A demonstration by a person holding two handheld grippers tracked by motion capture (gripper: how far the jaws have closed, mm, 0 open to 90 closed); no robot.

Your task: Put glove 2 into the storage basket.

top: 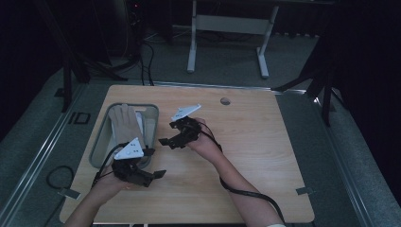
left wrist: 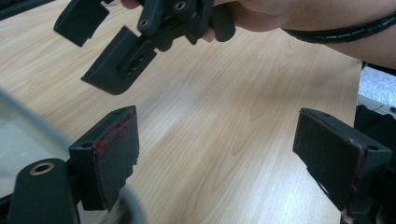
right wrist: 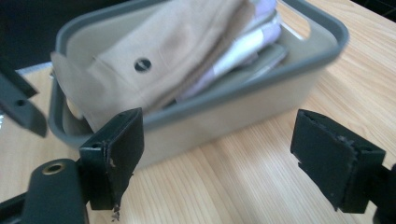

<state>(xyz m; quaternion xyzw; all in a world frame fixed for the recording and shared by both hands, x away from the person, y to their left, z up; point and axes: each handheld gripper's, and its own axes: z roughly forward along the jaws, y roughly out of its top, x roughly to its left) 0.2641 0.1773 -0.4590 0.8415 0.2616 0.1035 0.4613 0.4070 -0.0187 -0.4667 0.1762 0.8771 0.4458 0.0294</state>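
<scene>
Right gripper (top: 164, 141), jaws apart and empty, faces the grey bin (top: 152, 111) to its left. The tan glove (top: 123, 124) lies lengthwise inside, near-to-far. Left gripper (top: 160, 174), also open (nothing between), points away.

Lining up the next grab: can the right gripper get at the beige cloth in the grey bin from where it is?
Probably yes: the right gripper is open, facing the grey bin, nothing between; the beige cloth overhangs its rim.

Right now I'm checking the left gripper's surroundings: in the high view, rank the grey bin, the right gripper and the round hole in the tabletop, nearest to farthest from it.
From the left gripper:
1. Grey bin, right beside it, at the table's left.
2. Right gripper, further up, mid-table.
3. Round hole, near the far edge.
</scene>
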